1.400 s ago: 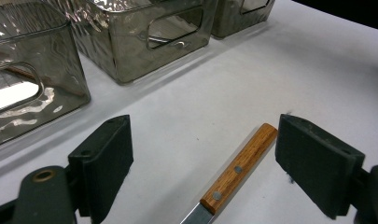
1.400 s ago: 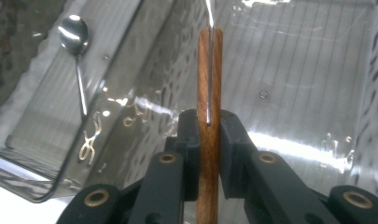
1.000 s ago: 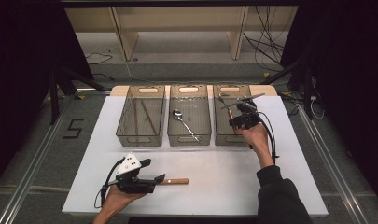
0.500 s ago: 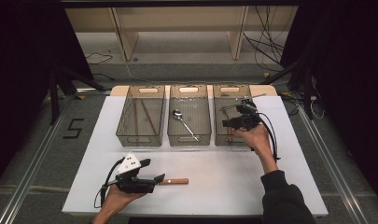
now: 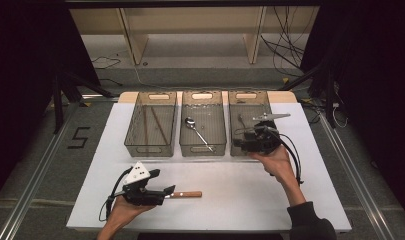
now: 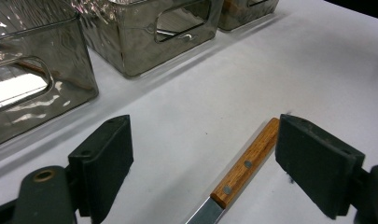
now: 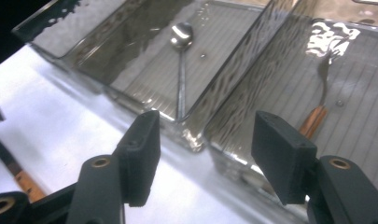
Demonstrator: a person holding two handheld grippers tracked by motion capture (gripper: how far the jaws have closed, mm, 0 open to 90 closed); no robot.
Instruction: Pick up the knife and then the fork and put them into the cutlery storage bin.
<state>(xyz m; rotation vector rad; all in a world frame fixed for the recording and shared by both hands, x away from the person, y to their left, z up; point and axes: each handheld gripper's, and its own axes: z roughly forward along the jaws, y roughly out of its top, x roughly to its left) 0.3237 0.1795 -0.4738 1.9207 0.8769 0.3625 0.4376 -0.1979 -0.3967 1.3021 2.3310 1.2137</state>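
A knife with a wooden handle (image 5: 186, 194) lies on the white table near the front. My left gripper (image 5: 166, 191) rests there, open, its jaws either side of the knife. In the left gripper view the handle (image 6: 245, 163) lies between the open jaws (image 6: 205, 168), nearer the right one, with the blade toward the camera. My right gripper (image 5: 240, 141) hovers open at the near edge of the right bin (image 5: 264, 107), holding nothing. In the right gripper view the open jaws (image 7: 205, 154) frame a spoon (image 7: 179, 60) in the middle bin and a wooden-handled fork (image 7: 319, 93) in the right bin.
Three clear bins stand in a row at the back of the table: the left bin (image 5: 135, 125) holds thin dark sticks, the middle bin (image 5: 215, 107) the spoon (image 5: 197, 131). Bare white table (image 5: 240, 200) spreads in front of them. Cables trail off the right side.
My right gripper has drawn back from over the right bin toward its near edge. The left gripper and the knife have stayed still.
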